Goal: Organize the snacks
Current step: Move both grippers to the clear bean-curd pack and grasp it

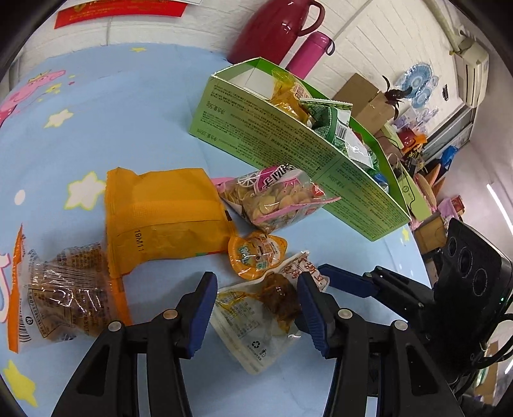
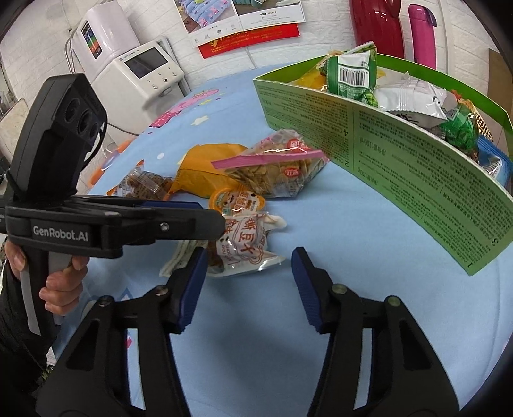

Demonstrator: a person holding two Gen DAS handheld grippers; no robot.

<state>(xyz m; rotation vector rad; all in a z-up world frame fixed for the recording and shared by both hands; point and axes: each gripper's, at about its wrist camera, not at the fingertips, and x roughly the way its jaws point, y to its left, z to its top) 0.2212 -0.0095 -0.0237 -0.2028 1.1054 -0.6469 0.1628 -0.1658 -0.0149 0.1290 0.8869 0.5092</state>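
Five snack packets (image 1: 160,218) lie loose on the tablecloth at centre and lower left, one green box (image 1: 288,150) stands upper right, and two flasks (image 1: 272,29) stand at top.

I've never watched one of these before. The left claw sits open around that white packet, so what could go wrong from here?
1. The white packet is flat and slick; the left gripper may pinch only film and let it slip.
2. The orange cup touches the packet and may get dragged along.
3. The green box already looks heaped, so another snack might slide off.
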